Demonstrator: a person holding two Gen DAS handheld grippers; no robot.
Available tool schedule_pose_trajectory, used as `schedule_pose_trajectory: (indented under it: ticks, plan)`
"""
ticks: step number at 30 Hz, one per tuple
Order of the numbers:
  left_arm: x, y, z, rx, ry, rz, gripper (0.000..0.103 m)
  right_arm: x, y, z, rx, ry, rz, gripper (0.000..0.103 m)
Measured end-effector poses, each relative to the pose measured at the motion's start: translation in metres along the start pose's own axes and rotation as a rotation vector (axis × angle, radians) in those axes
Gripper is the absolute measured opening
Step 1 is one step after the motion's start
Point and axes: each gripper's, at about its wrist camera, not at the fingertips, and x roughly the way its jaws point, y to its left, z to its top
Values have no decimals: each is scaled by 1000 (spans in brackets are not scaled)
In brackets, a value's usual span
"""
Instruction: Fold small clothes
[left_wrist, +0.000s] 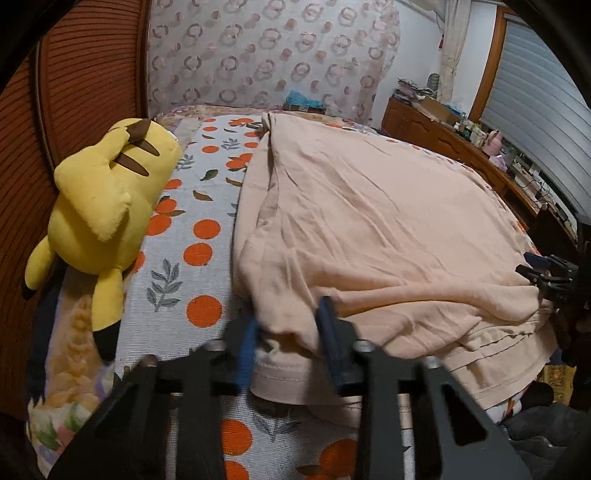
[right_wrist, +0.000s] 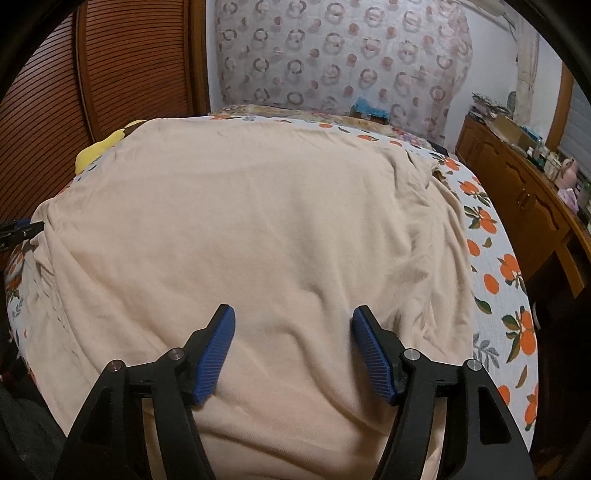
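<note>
A peach-coloured garment (left_wrist: 369, 221) lies spread over the bed; it fills the right wrist view (right_wrist: 240, 240). My left gripper (left_wrist: 290, 328) is open, its blue-padded fingers on either side of the garment's bunched near-left hem corner. My right gripper (right_wrist: 293, 325) is open and empty, hovering just above the middle of the garment's near part. The right gripper shows at the far right edge of the left wrist view (left_wrist: 546, 275). The left gripper's tip shows at the left edge of the right wrist view (right_wrist: 22, 229).
The bed has an orange-fruit patterned sheet (left_wrist: 199, 229). A yellow plush toy (left_wrist: 107, 206) lies at the bed's left edge, against a slatted wooden wall (left_wrist: 74, 74). A wooden dresser (right_wrist: 517, 192) with clutter stands to the right. A patterned curtain (right_wrist: 332, 55) hangs behind.
</note>
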Motion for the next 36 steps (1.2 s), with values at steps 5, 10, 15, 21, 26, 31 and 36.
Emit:
schedule_pose_trajectory:
  ticks: [5,10,15,21,26,31,36]
  plan:
    - [-4,-7,4,-4,-19,-67,8,-8,1,-7,15,2,-18,78]
    - [-19,-26,20,19,-90,-115,8,-12,-2,-12,-3,-15,-5,79]
    - [-31,-45,34,40,-143,-158,8,-14,-3,-15,6,-16,-8,81]
    - [-34,-76,55,82,-180,-226,8,-20,-7,-18,-21,-11,16,81]
    - [-34,-110,74,128,-201,-297,7,-39,-23,-22,5,-71,32,81]
    - [-29,-151,90,183,-200,-373,7,-70,-48,-27,27,-133,-1,81]
    - [-19,-202,109,247,-184,-450,7,-100,-75,-34,67,-171,-42,81]
